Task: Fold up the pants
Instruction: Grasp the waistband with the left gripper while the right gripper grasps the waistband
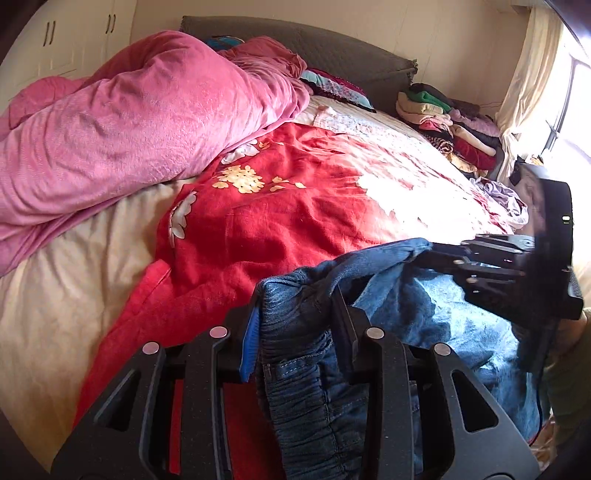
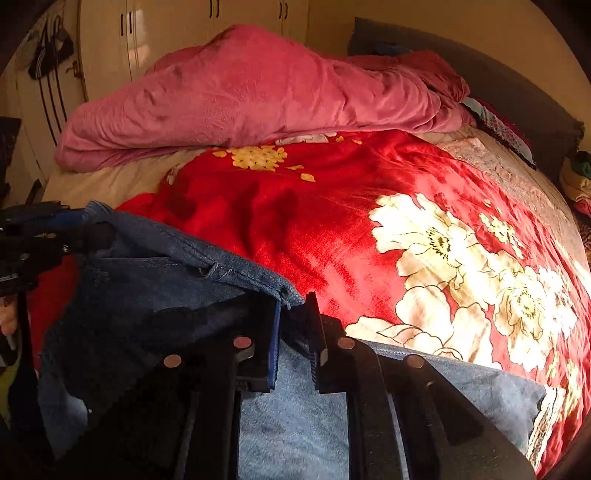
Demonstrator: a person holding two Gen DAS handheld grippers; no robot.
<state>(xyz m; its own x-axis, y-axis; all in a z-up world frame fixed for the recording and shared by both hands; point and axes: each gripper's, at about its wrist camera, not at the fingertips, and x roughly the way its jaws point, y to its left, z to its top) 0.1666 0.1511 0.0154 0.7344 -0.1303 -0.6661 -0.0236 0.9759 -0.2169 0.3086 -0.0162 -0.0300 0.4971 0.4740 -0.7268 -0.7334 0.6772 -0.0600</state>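
Note:
Blue denim pants [image 1: 303,369] hang over the near edge of a bed with a red flowered blanket [image 1: 280,221]. My left gripper [image 1: 295,306] is shut on the gathered elastic waistband, which fills the gap between its jaws. At the right of the same view, my right gripper [image 1: 424,254] holds the other end of the waistband. In the right wrist view the pants [image 2: 155,280] stretch leftward from my right gripper [image 2: 294,306], which is shut on a corner of the waistband, to my left gripper [image 2: 85,230] at the left edge. The waistband is held taut between the two grippers, above the blanket [image 2: 332,229].
A bulky pink duvet [image 1: 129,122] lies heaped across the far left of the bed. Folded clothes [image 1: 450,125] are stacked at the far right by the grey headboard [image 1: 332,48]. A curtain and bright window [image 1: 535,92] stand to the right. Cream wardrobes [image 2: 177,33] line the back wall.

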